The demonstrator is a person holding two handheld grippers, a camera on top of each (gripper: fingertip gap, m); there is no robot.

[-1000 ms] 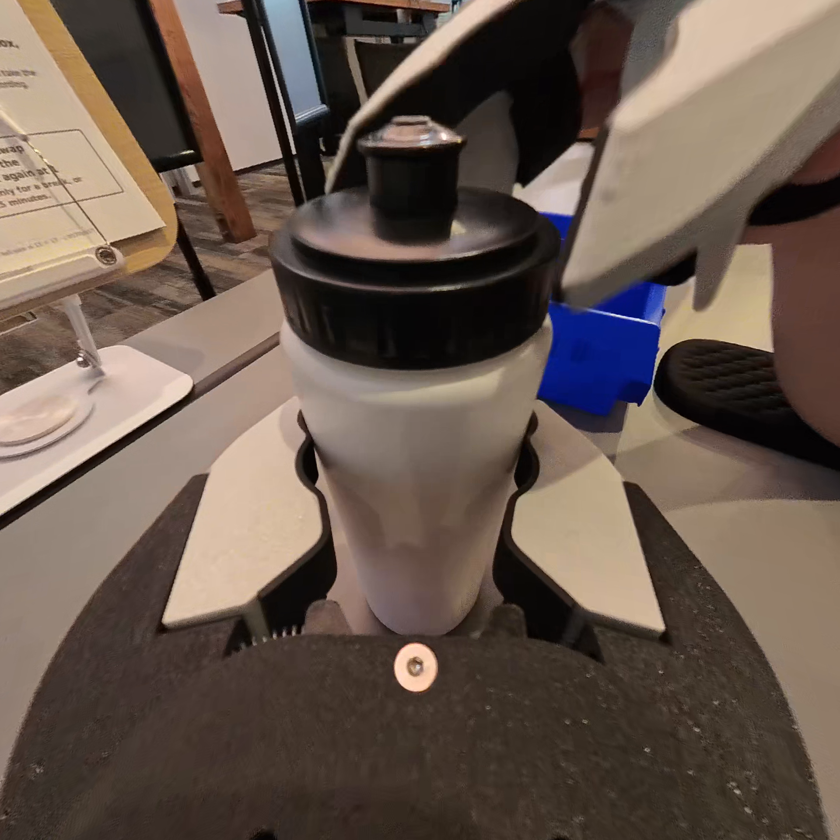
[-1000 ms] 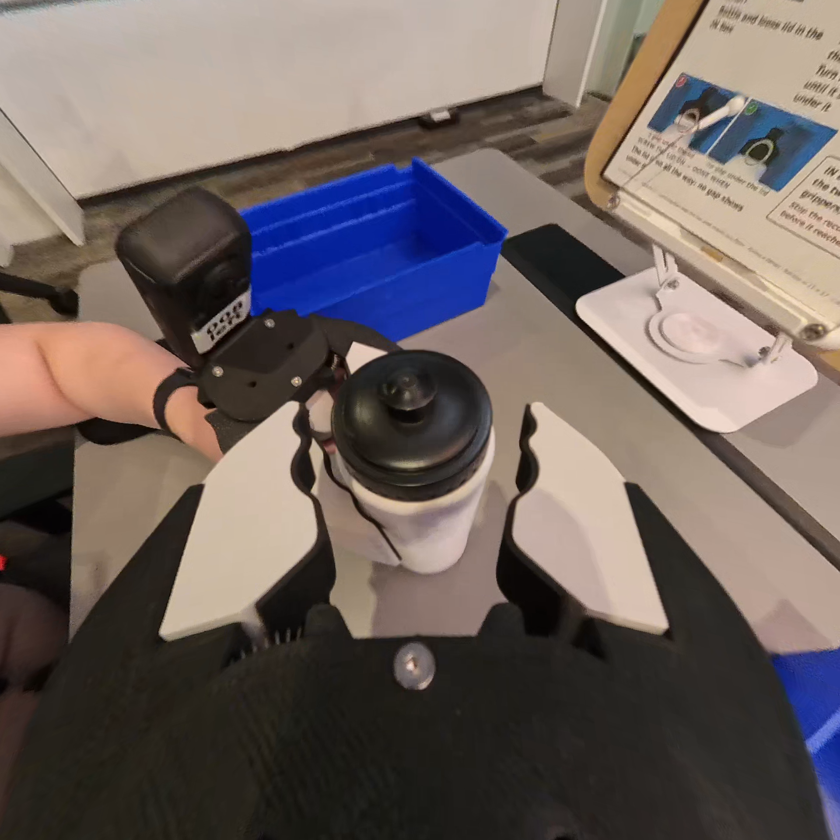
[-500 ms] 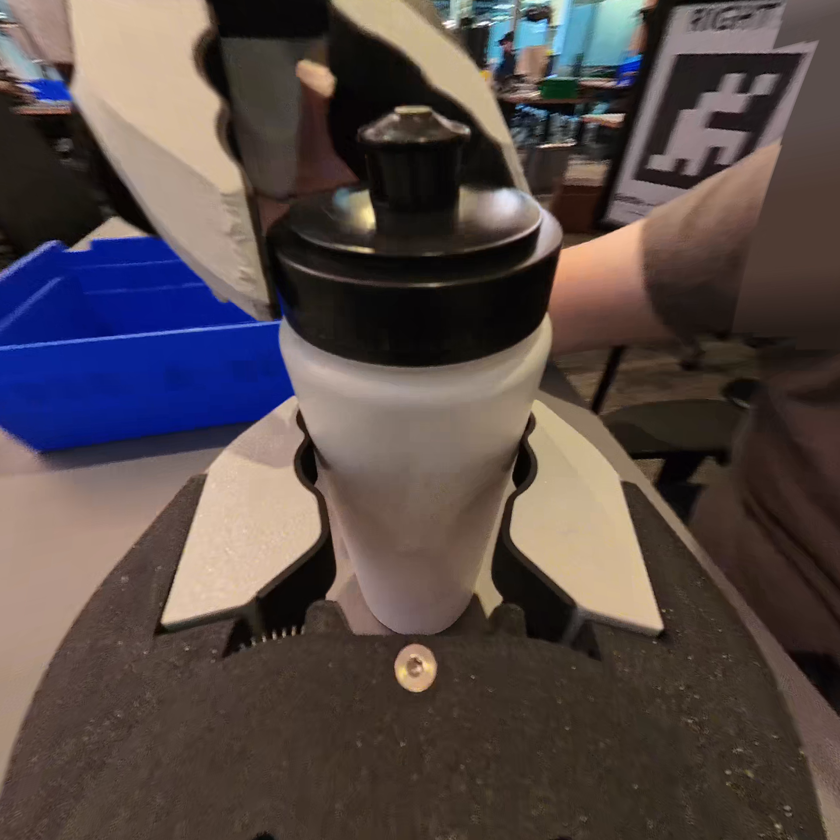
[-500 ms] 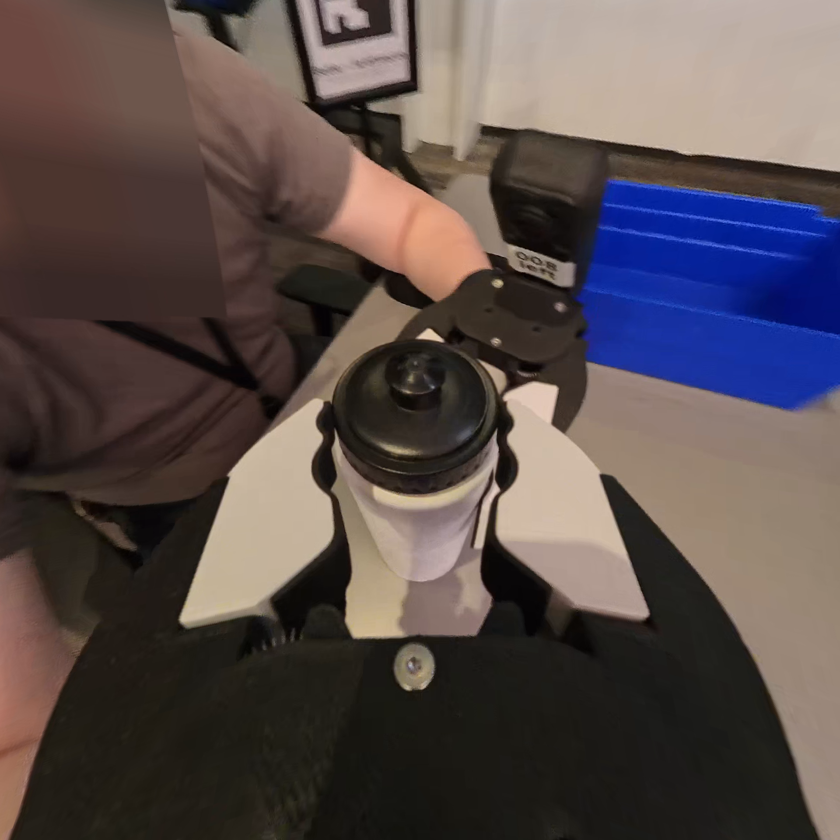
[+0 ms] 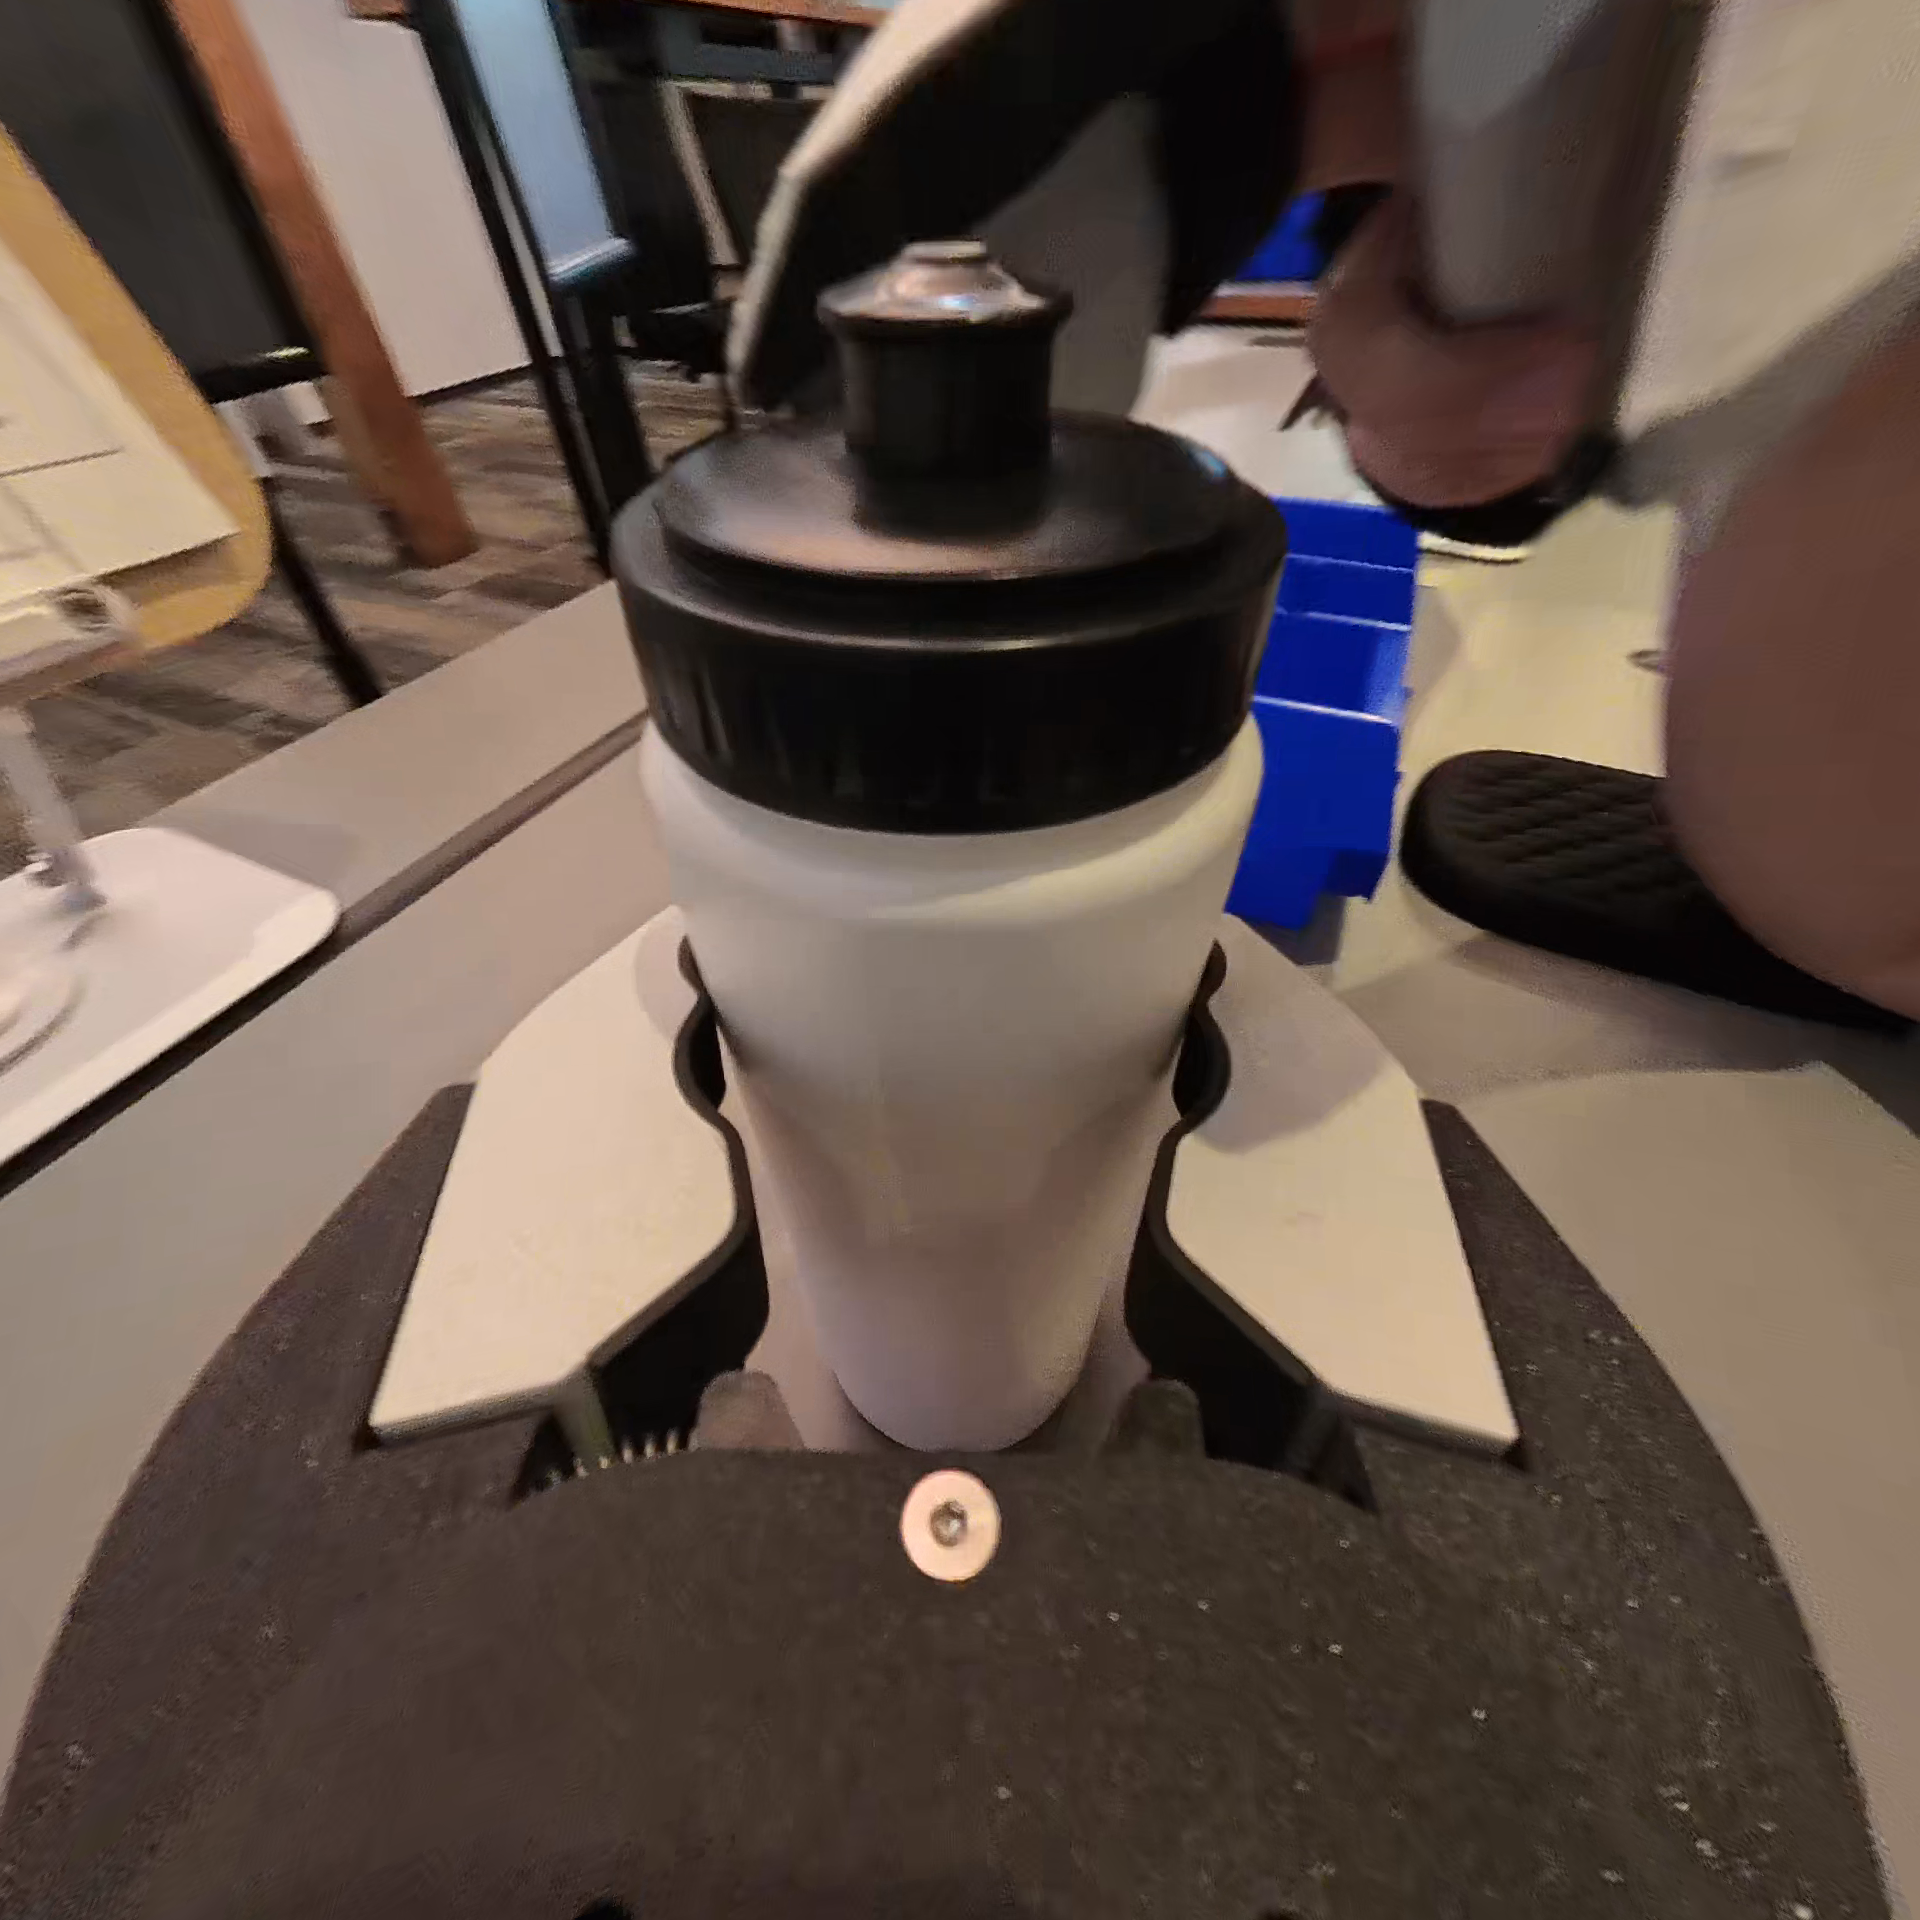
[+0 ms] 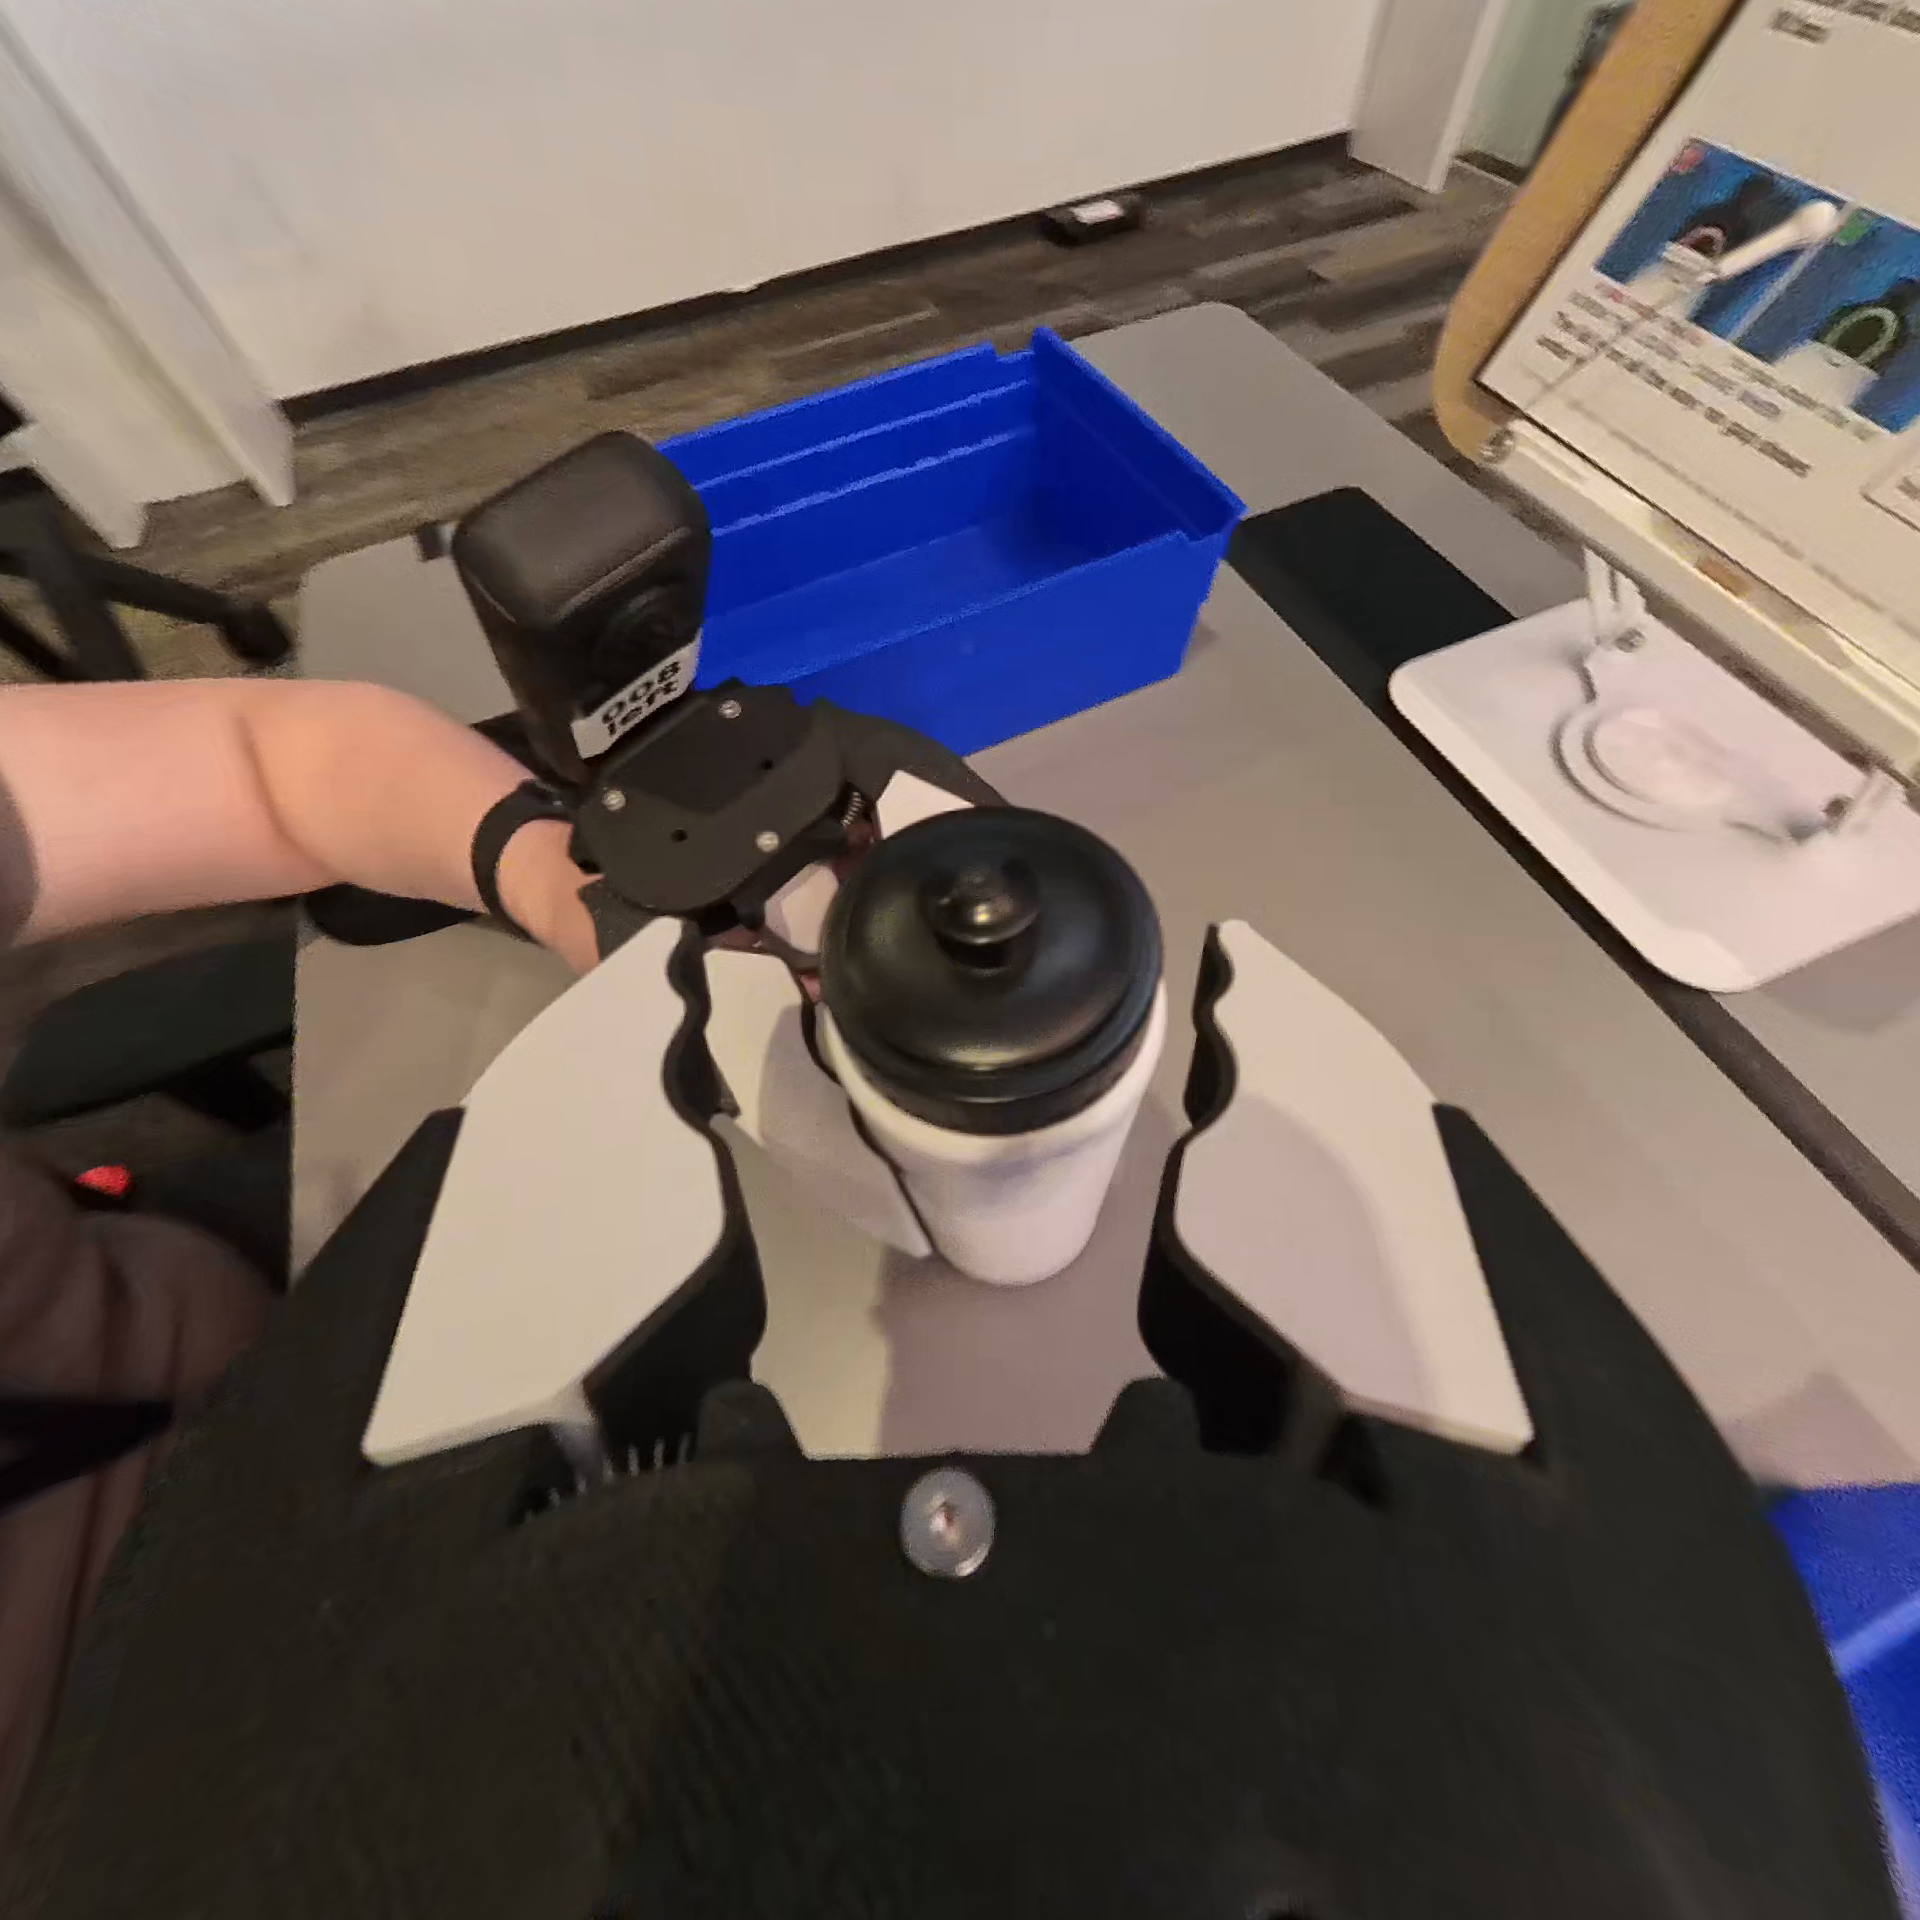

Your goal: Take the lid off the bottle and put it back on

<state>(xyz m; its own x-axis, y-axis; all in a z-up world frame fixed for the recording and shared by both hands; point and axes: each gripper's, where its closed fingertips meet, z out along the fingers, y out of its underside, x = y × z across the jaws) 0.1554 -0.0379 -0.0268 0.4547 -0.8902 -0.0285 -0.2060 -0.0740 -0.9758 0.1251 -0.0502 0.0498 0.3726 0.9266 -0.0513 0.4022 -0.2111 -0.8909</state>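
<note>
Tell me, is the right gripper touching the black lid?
Apart. The right wrist view shows the right gripper open, with table showing between the lid and each finger.

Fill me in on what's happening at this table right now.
A person works two handheld grippers on a white bottle standing on the grey table. The left gripper is clamped around the bottle's body, holding it upright. The right gripper hangs open above the black lid, its fingers spread to either side without touching. The lid sits on the bottle. A blue bin stands behind.
</note>
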